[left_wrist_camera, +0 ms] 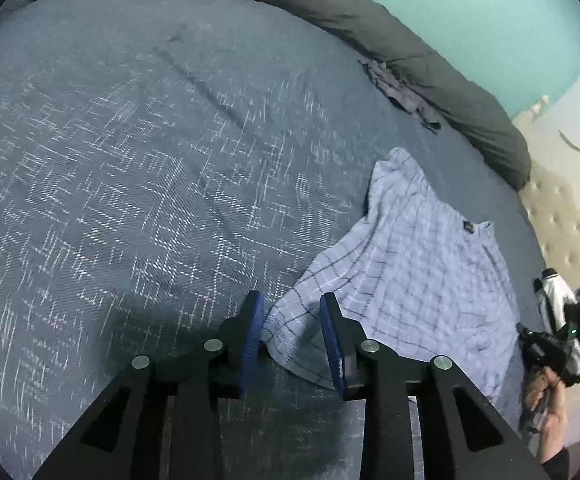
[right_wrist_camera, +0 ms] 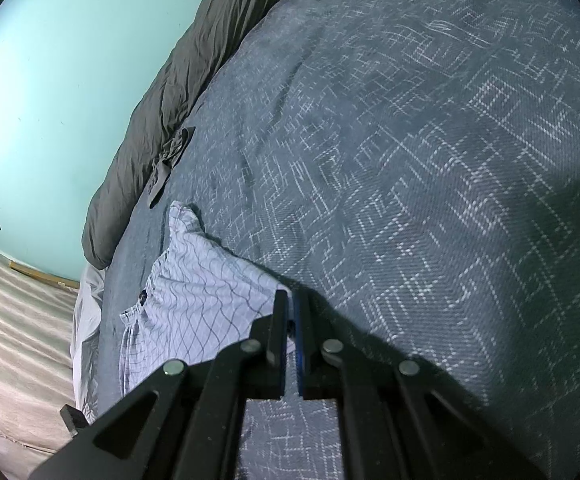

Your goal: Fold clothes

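Checked shorts (left_wrist_camera: pixel 417 264) lie lower right on the bed (left_wrist_camera: pixel 130 160). Left tool (left_wrist_camera: pixel 291 332) spread around a corner, not pinching. Right tool (right_wrist_camera: pixel 291 320) pressed together on another corner. Soft, light, floppy; grab corners.

A pair of pale blue checked shorts (left_wrist_camera: pixel 417 264) lies spread on the dark grey-blue patterned bedspread (left_wrist_camera: pixel 130 160), near the bed's edge. Thin dark grid lines cross the light fabric. The gathered waistband, with a small dark label, faces the bed's edge. One leg points up the bed towards the rolled dark duvet (left_wrist_camera: pixel 429 60); the cloth is rumpled, not flat.
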{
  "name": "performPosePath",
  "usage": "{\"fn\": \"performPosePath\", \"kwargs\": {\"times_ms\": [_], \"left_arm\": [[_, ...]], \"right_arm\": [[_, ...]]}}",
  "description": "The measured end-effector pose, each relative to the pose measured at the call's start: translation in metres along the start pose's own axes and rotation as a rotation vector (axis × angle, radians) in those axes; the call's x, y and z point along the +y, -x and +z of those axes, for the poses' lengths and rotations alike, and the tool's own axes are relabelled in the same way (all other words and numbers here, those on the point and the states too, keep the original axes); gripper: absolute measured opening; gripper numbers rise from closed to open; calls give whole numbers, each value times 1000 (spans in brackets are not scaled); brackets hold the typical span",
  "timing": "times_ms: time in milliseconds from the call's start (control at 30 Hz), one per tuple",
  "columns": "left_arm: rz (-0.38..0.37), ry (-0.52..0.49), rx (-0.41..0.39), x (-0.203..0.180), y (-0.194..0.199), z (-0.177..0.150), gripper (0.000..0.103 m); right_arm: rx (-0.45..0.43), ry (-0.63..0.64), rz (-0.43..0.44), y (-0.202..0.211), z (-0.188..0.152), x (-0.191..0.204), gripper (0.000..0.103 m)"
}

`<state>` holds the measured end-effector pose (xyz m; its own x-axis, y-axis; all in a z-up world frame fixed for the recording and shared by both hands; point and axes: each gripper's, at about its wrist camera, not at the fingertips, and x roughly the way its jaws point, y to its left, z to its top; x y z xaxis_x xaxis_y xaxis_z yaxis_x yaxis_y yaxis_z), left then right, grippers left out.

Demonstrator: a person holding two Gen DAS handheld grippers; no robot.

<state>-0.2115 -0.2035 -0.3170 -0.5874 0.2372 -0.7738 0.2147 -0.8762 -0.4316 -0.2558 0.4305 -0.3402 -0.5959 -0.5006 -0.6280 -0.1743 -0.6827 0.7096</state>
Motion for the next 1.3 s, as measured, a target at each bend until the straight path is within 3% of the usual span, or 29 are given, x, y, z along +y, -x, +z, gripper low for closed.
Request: {"fn": "performPosePath", "kwargs": {"times_ms": [33,67,100,300,433,700,833,933,1100,1300], "left_arm": [[10,-7,6,0,-3,0,28],[15,-11,5,-1,-3,0,10],[13,-14,4,0,-2,0,2],[10,76,-83,20,24,4,2],[-6,148,-56,36,21,1,2],[51,70,-35,13,26,6,4],[61,39,-63,-1,35,25,17],[59,8,-75,-16,32,50,19],[-2,-88,39,-47,-15,93,19],[20,-145,123,-69,-56,106,19]], "right_arm": [[1,2,0,-1,1,-1,3],[2,3,0,-1,1,-2,3],[2,2,1,-1,1,-3,3],[3,3,4,-1,1,-4,3],[3,3,2,0,0,-4,3],[3,-15,8,0,0,-5,3],[5,-23,18,0,0,-6,3],[7,-30,30,2,0,-7,3],[9,-47,46,2,1,-10,3],[13,-57,62,2,2,-11,3]]}}
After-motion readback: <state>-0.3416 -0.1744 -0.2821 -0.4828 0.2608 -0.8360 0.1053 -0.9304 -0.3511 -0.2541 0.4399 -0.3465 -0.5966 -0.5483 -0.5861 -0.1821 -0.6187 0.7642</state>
